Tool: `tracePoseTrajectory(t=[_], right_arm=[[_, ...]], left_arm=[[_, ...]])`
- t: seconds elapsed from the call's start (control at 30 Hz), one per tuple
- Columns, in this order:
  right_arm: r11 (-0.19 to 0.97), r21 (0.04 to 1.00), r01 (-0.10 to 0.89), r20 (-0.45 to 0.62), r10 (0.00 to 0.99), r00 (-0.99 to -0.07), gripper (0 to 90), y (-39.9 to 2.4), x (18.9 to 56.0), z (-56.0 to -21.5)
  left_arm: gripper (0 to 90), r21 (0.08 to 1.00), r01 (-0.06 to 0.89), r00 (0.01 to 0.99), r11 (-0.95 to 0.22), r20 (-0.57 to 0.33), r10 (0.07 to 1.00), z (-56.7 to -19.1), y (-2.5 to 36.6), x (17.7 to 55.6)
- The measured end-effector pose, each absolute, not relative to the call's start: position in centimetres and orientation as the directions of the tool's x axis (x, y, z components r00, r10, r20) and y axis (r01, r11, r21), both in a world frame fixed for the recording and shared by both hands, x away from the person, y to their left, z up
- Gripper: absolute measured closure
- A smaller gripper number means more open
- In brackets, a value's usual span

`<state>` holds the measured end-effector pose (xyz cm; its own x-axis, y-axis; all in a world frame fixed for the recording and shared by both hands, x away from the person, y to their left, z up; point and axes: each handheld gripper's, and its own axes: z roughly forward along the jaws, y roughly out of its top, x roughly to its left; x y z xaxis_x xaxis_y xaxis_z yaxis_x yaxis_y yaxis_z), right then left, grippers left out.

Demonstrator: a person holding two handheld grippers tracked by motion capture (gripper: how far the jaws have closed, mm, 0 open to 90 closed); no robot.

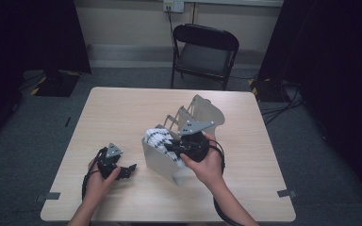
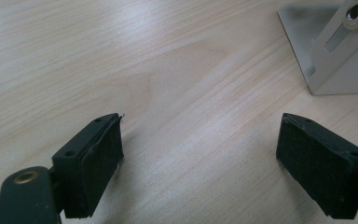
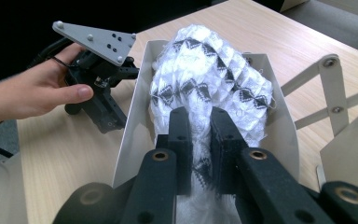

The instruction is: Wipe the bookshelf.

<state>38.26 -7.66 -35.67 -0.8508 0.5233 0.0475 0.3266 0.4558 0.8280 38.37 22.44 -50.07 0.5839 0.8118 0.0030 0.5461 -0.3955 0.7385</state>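
Note:
A white cloth with black diamond patterning (image 1: 158, 138) (image 3: 209, 70) bulges out of the front slot of a grey metal expanding rack (image 1: 156, 162) (image 3: 133, 121) at the middle of the wooden table (image 1: 122, 108). My right gripper (image 1: 172, 147) (image 3: 199, 119) is above that slot, its jaws shut on a fold of the cloth. Resting on the table to the left of the rack, my left gripper (image 1: 126, 168) (image 2: 200, 158) (image 3: 106, 119) stands open, with bare tabletop between its pads. A corner of the rack (image 2: 335, 70) sits just beyond its right jaw.
The rack's linked plates (image 1: 202, 110) fan out toward the back right. A black folding chair (image 1: 205, 52) stands behind the far table edge. Tape marks (image 1: 52, 195) sit near the front corners. Bare wood lies at the table's left and far side.

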Motion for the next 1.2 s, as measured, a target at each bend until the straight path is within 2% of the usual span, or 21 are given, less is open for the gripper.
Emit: tracePoseTrajectory(t=[0.53, 1.2], right_arm=[[0.509, 0.749, 0.424, 0.114, 0.531, -0.839, 81.2, -6.9, 39.6, -42.9], [0.558, 0.683, 0.471, 0.134, 0.538, -0.832, 81.0, -7.4, 38.9, -47.0]], left_arm=[[14.1, 0.737, 0.547, 0.585, -0.396, 0.001, 0.811, -50.1, 22.4, 38.4], [14.0, 0.737, 0.547, 0.586, -0.397, 0.001, 0.81, -50.1, 22.4, 38.4]])
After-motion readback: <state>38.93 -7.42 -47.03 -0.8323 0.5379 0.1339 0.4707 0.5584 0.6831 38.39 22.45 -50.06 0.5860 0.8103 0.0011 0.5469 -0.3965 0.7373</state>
